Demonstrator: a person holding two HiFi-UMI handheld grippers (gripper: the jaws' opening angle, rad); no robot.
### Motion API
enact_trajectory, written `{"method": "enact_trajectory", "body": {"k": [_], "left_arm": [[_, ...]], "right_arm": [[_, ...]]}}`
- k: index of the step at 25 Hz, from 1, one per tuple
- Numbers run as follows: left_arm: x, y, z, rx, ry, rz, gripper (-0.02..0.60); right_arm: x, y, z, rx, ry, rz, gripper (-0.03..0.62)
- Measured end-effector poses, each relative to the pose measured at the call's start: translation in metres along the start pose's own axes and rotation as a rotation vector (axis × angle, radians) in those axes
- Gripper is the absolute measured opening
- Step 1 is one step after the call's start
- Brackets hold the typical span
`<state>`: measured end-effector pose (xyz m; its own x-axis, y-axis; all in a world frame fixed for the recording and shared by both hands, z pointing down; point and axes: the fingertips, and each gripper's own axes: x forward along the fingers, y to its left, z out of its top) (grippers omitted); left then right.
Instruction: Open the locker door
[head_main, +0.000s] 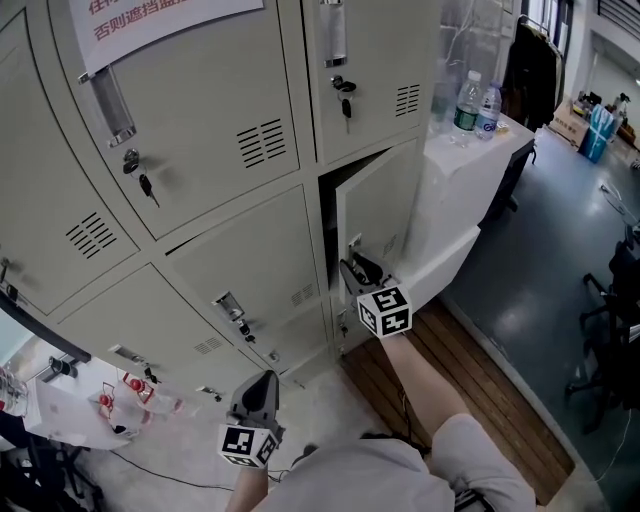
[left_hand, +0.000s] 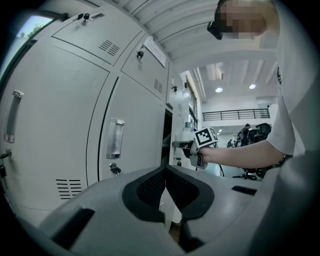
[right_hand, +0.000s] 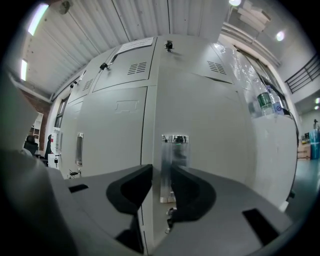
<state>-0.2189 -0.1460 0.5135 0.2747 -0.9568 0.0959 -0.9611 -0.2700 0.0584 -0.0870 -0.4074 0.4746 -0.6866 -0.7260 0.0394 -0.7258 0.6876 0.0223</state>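
Note:
The grey locker door (head_main: 385, 205) at the lower right of the bank stands ajar, with a dark gap along its left edge. My right gripper (head_main: 352, 268) is level at that free edge, by the chrome handle (right_hand: 174, 155). In the right gripper view its jaws (right_hand: 161, 172) straddle the edge of the door (right_hand: 210, 135), one pad behind it and one on its face, pressing on it. My left gripper (head_main: 264, 380) hangs low in front of the bottom lockers, its jaws together and holding nothing. The left gripper view (left_hand: 165, 175) shows my right gripper (left_hand: 182, 145) at the ajar door.
Neighbouring locker doors (head_main: 250, 270) are closed, with keys hanging in their locks. A white counter (head_main: 470, 170) with two water bottles (head_main: 467, 100) stands right of the lockers. A wooden floor strip (head_main: 460, 370) runs below it. Office chairs (head_main: 610, 330) stand at the far right.

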Motion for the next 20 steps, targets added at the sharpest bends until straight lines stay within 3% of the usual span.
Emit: {"method": "enact_trajectory", "body": {"k": [20], "left_arm": [[0.028,-0.052,-0.004,-0.012,0.027,-0.223,0.008]], "right_arm": [[-0.085,-0.031,-0.006,-0.016,0.032,-0.117,0.132]]}}
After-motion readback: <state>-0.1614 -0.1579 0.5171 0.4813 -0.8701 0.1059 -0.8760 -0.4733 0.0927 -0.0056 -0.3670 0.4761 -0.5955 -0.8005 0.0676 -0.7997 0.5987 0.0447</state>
